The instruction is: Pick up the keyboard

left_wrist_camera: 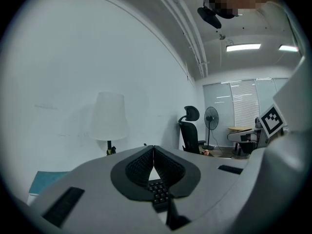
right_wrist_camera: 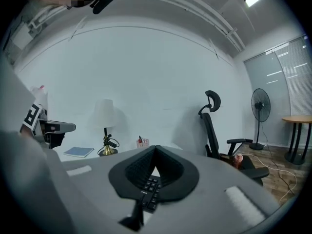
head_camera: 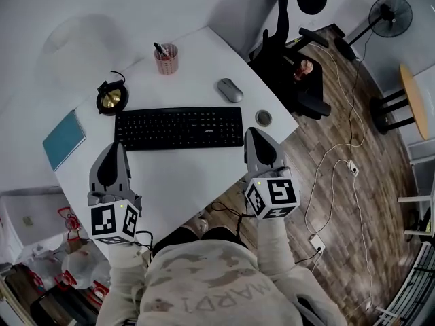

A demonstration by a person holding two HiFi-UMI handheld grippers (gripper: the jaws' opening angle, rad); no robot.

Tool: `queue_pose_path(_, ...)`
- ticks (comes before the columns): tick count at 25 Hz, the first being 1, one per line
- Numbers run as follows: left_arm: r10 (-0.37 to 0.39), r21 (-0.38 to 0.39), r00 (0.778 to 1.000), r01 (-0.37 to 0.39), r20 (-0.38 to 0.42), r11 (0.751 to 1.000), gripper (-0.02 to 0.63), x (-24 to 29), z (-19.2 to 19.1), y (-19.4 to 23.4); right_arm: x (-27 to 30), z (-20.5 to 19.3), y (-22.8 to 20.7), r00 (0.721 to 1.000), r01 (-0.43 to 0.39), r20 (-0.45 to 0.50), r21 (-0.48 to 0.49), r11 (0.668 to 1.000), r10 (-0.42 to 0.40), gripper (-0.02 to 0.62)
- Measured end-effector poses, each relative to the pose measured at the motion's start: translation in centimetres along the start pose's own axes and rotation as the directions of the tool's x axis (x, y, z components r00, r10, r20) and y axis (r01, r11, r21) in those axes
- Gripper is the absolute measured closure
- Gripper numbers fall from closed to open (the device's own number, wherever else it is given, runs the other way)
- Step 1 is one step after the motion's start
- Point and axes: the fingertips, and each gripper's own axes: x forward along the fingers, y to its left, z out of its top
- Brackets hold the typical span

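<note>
Keyboard (head_camera: 179, 128): black, flat on the white desk (head_camera: 204, 53), mid-desk. Its long axis runs left to right across the head view, roughly parallel to the near desk edge. Left gripper (head_camera: 117, 156): jaws pressed together, nothing between them, tip at the keyboard's near-left corner. Right gripper (head_camera: 253, 136): jaws likewise pressed together and empty, tip just beside the keyboard's right end. Contact with the keyboard cannot be told for either. Each gripper view shows only a few keys through the gap under the closed jaws. Pink cup (head_camera: 166, 58) behind the keyboard holds pens; count unclear. Also on the desk: grey mouse (head_camera: 230, 89), teal notebook (head_camera: 64, 138), brass lamp base (head_camera: 111, 97). The near desk edge is partly covered by the grippers.
</note>
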Motion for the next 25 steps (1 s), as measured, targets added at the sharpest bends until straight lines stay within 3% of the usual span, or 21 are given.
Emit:
queue_pose_path(11, 0.018, -0.012, 0.988, -0.020, -0.156, 1.000, 0.594, 3.4, -5.3, 4.2, 4.5, -5.9, -2.3, 0.984, 0.044, -0.175, 0.089, 0.995, -0.028, 0.586)
queue_pose_path(13, 0.016, -0.010, 0.983, -0.019, -0.185, 1.000, 0.552, 4.1, -6.3, 5.0, 5.3, -6.8, -2.8, 0.980, 0.057, -0.197, 0.103, 0.993, -0.036, 0.586)
queue_pose_path(25, 0.015, -0.044, 0.940, -0.032, -0.342, 0.999, 0.478, 7.3, -12.3, 9.1, 8.8, -11.0, -4.4, 0.950, 0.078, -0.310, 0.130, 0.988, -0.034, 0.583)
